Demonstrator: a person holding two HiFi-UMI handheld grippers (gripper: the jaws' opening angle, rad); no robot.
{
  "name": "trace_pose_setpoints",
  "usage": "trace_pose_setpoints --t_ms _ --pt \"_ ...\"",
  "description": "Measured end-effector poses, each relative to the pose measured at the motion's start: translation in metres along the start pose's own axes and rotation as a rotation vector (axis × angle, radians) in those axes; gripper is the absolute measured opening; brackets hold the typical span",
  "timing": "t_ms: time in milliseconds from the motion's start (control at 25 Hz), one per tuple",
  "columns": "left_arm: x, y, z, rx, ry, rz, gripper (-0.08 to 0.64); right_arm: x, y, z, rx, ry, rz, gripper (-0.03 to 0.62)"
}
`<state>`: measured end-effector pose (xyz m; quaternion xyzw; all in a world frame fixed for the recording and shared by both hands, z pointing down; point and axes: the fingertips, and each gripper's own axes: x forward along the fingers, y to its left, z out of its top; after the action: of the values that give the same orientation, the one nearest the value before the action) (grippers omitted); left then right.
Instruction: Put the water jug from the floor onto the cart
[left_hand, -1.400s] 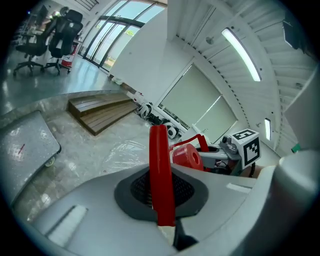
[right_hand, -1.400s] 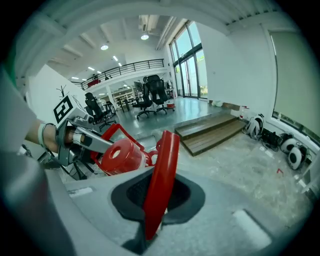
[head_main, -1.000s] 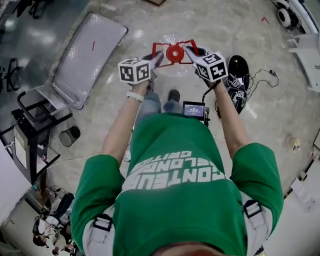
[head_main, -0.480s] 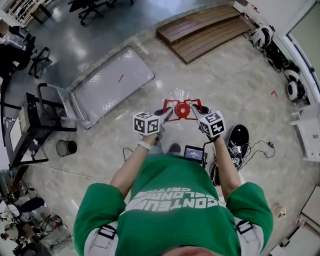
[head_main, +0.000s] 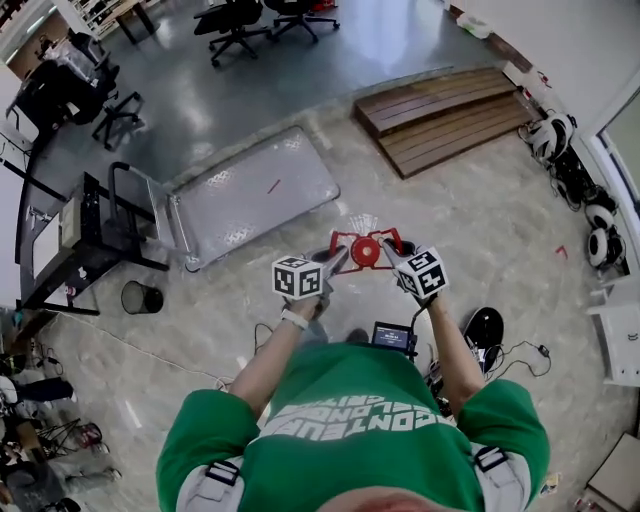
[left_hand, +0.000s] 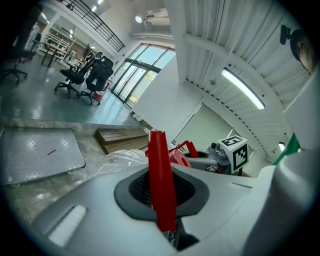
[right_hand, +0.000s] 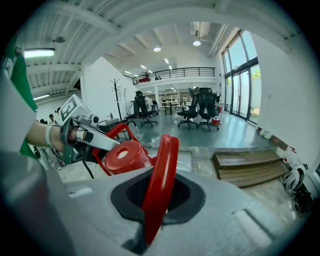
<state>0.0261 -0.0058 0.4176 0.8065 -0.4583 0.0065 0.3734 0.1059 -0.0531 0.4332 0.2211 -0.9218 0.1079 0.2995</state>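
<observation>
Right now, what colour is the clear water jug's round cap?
Red round cap; right gripper view shows it best.

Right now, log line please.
left gripper: shut on handle | right gripper: shut on handle | jug: held up | cart: ahead-left, no jug

The clear plastic water jug had a round red cap and a red handle frame. Each cube was white with black square markers (grey left gripper, grey right gripper). The flat metal cart was stippled silver-grey. The person's sweatshirt was green with white lettering.
</observation>
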Motion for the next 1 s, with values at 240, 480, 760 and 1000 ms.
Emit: trace_pose_setpoints --t_ms 240,480,760,1000 --pt "-0.019 0.032 0.020 -0.017 -0.040 0.025 0.038 0.033 0.011 0.029 -0.039 -0.001 0.027 0.006" --pt "-0.036 0.068 0.038 -0.035 -0.061 0.043 0.038 0.070 0.023 0.054 -0.067 0.013 0.051 0.006" --pt "-0.058 0.109 0.060 -0.069 -0.082 0.067 0.038 0.114 0.037 0.083 -0.103 0.040 0.082 0.006" --pt "-0.078 0.148 0.073 -0.098 -0.102 0.089 0.038 0.156 0.054 0.103 -0.130 0.054 0.107 0.006"
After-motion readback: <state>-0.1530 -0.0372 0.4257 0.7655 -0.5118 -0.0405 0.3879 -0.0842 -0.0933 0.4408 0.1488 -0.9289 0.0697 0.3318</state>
